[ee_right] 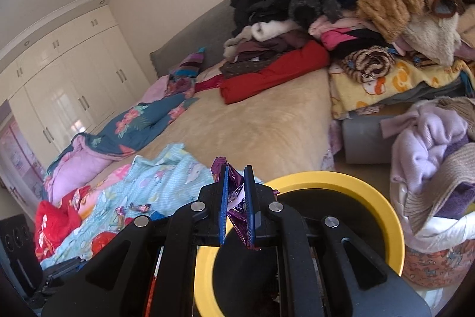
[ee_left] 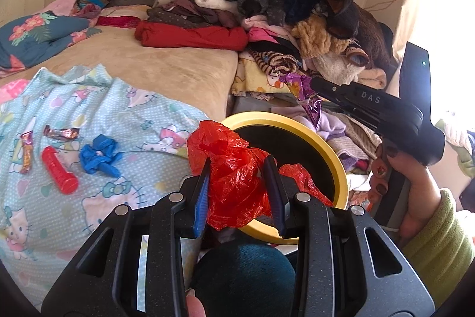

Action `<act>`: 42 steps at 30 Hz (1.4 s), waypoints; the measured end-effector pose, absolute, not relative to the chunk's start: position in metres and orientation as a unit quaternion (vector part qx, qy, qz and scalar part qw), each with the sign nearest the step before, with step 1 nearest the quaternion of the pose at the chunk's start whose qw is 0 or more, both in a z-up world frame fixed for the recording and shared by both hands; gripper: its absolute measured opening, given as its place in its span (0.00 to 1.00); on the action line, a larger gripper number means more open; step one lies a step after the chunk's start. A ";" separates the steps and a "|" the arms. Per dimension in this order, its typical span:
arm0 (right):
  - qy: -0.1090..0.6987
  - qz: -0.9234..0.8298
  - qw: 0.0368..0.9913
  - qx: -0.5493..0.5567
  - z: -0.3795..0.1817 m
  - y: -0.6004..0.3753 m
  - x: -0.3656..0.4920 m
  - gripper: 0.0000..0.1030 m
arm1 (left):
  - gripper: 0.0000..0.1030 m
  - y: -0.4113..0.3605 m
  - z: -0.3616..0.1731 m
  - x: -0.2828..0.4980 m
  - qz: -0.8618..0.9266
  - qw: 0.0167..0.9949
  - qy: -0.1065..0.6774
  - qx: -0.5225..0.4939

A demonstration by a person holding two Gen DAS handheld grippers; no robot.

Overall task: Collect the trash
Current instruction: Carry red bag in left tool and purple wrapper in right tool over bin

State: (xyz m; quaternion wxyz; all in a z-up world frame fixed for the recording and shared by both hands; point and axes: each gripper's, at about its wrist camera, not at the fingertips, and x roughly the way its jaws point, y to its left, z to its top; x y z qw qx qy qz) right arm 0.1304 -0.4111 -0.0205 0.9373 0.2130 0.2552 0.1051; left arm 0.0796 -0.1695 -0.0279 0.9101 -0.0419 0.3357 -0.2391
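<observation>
My left gripper (ee_left: 239, 165) is shut on a crumpled red plastic bag (ee_left: 234, 168) and holds it over the near rim of a yellow-rimmed black bin (ee_left: 341, 168). My right gripper (ee_right: 237, 173) is shut on a purple foil wrapper (ee_right: 237, 207), above the bin's rim (ee_right: 386, 204); the wrapper (ee_left: 299, 88) also shows in the left wrist view, held above the bin's far side. On the Hello Kitty sheet (ee_left: 133, 109) lie a red tube (ee_left: 59, 170), a blue glove (ee_left: 99, 156) and two candy wrappers (ee_left: 61, 133).
A tall pile of clothes (ee_left: 282, 5) covers the back right of the bed. A floral quilt (ee_left: 35, 34) lies at the left. A basket of clothes (ee_right: 430, 168) stands right of the bin. White wardrobes (ee_right: 59, 79) line the far wall.
</observation>
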 end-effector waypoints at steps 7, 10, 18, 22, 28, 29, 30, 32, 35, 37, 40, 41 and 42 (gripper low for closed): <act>0.259 0.079 0.935 0.227 -0.033 -0.435 0.130 0.10 | 0.26 -0.188 -0.036 0.082 -0.250 0.905 0.343 -0.024; 0.261 0.072 0.934 0.233 -0.037 -0.442 0.129 0.10 | 0.26 -0.194 -0.039 0.084 -0.253 0.903 0.346 -0.018; 0.269 0.061 0.930 0.244 -0.048 -0.454 0.130 0.10 | 0.26 -0.213 -0.052 0.089 -0.263 0.896 0.359 0.000; 0.274 0.058 0.928 0.245 -0.054 -0.456 0.132 0.10 | 0.26 -0.223 -0.060 0.092 -0.267 0.891 0.367 0.009; 0.286 0.052 0.925 0.246 -0.065 -0.461 0.136 0.10 | 0.26 -0.238 -0.073 0.100 -0.273 0.883 0.381 0.020; 0.288 0.051 0.924 0.246 -0.067 -0.461 0.137 0.10 | 0.26 -0.240 -0.075 0.101 -0.274 0.882 0.382 0.023; 0.291 0.050 0.923 0.247 -0.069 -0.462 0.138 0.10 | 0.26 -0.243 -0.077 0.102 -0.275 0.881 0.384 0.026; 0.294 0.048 0.921 0.249 -0.072 -0.464 0.139 0.10 | 0.26 -0.247 -0.081 0.106 -0.276 0.878 0.390 0.028; 0.301 0.046 0.918 0.252 -0.078 -0.466 0.141 0.10 | 0.26 -0.252 -0.085 0.111 -0.277 0.874 0.397 0.030; 0.305 0.047 0.917 0.253 -0.081 -0.467 0.143 0.10 | 0.26 -0.254 -0.088 0.115 -0.277 0.872 0.402 0.029; 0.309 0.048 0.915 0.255 -0.085 -0.467 0.145 0.11 | 0.26 -0.256 -0.091 0.122 -0.275 0.870 0.409 0.027; 0.310 0.049 0.914 0.256 -0.085 -0.467 0.146 0.12 | 0.27 -0.257 -0.092 0.123 -0.274 0.869 0.411 0.026; 0.311 0.052 0.914 0.257 -0.086 -0.467 0.146 0.12 | 0.27 -0.257 -0.093 0.126 -0.272 0.868 0.414 0.025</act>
